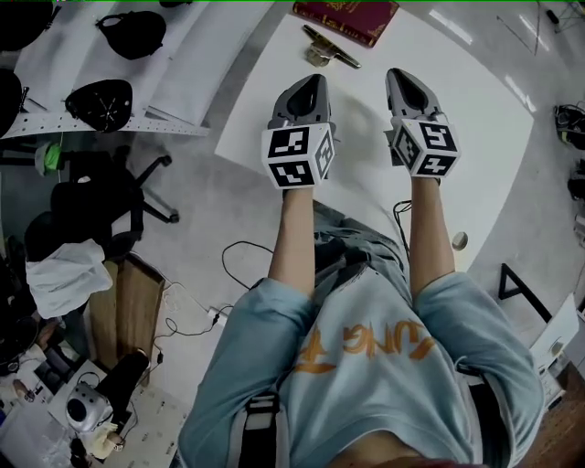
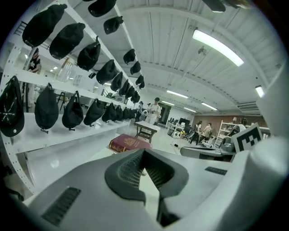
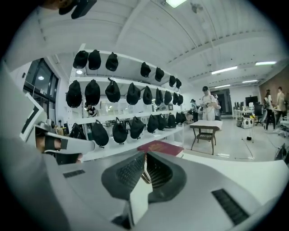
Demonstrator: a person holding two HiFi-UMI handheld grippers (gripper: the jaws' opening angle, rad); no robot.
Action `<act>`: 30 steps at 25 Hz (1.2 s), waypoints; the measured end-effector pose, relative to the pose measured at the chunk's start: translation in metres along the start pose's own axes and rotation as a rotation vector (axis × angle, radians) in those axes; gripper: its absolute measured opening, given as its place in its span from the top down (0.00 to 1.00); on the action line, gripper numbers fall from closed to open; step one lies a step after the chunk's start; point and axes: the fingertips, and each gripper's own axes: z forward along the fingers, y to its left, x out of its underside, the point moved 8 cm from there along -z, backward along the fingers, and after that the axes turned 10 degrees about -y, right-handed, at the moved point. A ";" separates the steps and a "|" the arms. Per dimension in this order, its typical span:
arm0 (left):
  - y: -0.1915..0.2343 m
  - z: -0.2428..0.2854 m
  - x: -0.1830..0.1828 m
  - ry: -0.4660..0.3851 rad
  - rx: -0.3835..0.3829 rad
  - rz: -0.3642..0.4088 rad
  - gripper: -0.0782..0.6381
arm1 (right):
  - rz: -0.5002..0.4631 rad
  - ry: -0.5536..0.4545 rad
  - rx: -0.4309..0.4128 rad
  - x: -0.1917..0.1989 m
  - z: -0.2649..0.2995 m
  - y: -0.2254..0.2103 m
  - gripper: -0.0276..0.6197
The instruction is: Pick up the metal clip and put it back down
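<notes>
The metal clip (image 1: 329,50) lies flat on the white table (image 1: 475,155), near its far edge and just in front of a red book (image 1: 345,16). My left gripper (image 1: 313,82) hovers over the table a short way this side of the clip, its jaws closed tip to tip with nothing in them. My right gripper (image 1: 399,75) is level with it, to the clip's right and apart from it, also shut and empty. In the right gripper view, a bit of the clip's wire (image 3: 146,177) shows beyond the pads (image 3: 128,173).
The red book (image 2: 128,143) (image 3: 160,146) lies at the table's far end. White shelves with several black caps (image 1: 101,102) stand to the left. On the floor to the left are an office chair (image 1: 101,196), loose cables (image 1: 242,265) and a wooden box (image 1: 128,306).
</notes>
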 end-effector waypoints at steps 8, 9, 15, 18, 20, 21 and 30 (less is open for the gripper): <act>-0.071 -0.014 -0.013 -0.030 0.093 0.070 0.86 | 0.044 -0.078 0.105 -0.026 -0.082 -0.038 0.90; -0.081 -0.016 -0.014 -0.036 0.105 0.079 0.86 | 0.048 -0.088 0.117 -0.030 -0.092 -0.044 0.90; -0.144 -0.024 -0.022 -0.061 0.220 0.095 0.86 | 0.051 -0.125 0.233 -0.049 -0.159 -0.072 0.90; -0.176 -0.034 -0.027 -0.084 0.267 0.118 0.86 | 0.052 -0.153 0.274 -0.059 -0.192 -0.082 0.90; -0.194 -0.039 -0.030 -0.106 0.287 0.138 0.86 | 0.053 -0.179 0.299 -0.064 -0.212 -0.088 0.90; -0.201 -0.041 -0.030 -0.116 0.293 0.149 0.86 | 0.052 -0.191 0.313 -0.066 -0.221 -0.090 0.90; -0.248 -0.049 -0.029 -0.135 0.354 0.203 0.86 | 0.044 -0.235 0.371 -0.077 -0.274 -0.105 0.90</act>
